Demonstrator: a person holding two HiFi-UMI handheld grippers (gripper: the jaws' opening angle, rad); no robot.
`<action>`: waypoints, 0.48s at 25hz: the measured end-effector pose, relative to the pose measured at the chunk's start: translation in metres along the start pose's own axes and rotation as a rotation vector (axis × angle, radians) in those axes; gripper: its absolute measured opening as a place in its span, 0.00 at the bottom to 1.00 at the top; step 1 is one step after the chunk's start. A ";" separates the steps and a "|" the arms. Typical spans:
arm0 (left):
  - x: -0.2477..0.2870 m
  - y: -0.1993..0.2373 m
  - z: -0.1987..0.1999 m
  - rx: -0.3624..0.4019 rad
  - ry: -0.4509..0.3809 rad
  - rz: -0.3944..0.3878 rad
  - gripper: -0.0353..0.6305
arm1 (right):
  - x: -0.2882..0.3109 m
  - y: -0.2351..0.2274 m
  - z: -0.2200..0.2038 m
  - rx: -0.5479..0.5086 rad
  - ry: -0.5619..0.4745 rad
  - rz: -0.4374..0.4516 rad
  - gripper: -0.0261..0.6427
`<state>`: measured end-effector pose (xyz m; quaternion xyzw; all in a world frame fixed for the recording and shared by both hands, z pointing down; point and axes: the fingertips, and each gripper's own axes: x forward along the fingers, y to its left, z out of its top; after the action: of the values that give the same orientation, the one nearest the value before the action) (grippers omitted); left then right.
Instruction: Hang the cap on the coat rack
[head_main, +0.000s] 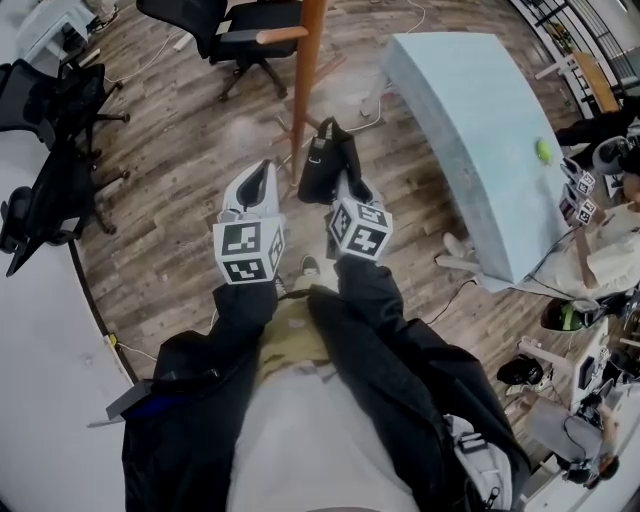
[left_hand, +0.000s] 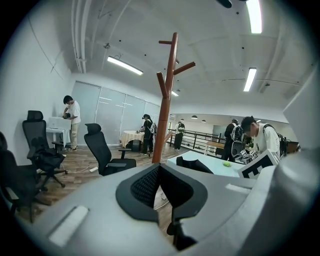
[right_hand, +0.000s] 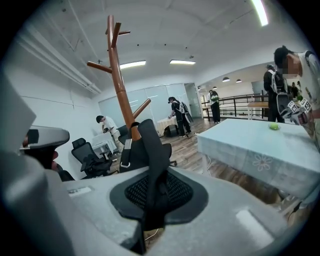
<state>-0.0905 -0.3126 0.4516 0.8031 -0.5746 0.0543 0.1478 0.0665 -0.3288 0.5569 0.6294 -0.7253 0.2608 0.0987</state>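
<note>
My right gripper (head_main: 345, 178) is shut on a black cap (head_main: 320, 165), which hangs over its tips just in front of the foot of the coat rack (head_main: 309, 70). In the right gripper view a fold of the cap (right_hand: 150, 150) stands up between the pads (right_hand: 177, 192), with the brown rack (right_hand: 120, 85) behind it to the left. My left gripper (head_main: 260, 185) is close beside it on the left. Its jaws meet with nothing between them (left_hand: 161, 187), and the rack's pole (left_hand: 167, 95) rises straight ahead with its bare pegs high up.
A table with a pale blue cloth (head_main: 470, 130) and a green ball (head_main: 543, 150) stands to the right of the rack. Black office chairs (head_main: 250, 35) stand behind and to the left (head_main: 50, 190). Several people (left_hand: 252, 137) are around the room. Cables lie on the wooden floor.
</note>
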 end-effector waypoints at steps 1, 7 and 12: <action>0.001 0.001 -0.001 0.000 0.003 0.001 0.06 | 0.004 0.000 -0.003 0.000 0.007 -0.002 0.09; -0.002 0.009 -0.006 -0.005 0.014 0.018 0.06 | 0.026 -0.001 -0.019 -0.001 0.054 -0.014 0.09; -0.005 0.015 -0.011 -0.014 0.020 0.036 0.06 | 0.045 0.000 -0.032 -0.012 0.088 -0.018 0.09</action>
<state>-0.1055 -0.3095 0.4634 0.7912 -0.5876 0.0610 0.1580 0.0518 -0.3519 0.6047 0.6232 -0.7161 0.2829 0.1368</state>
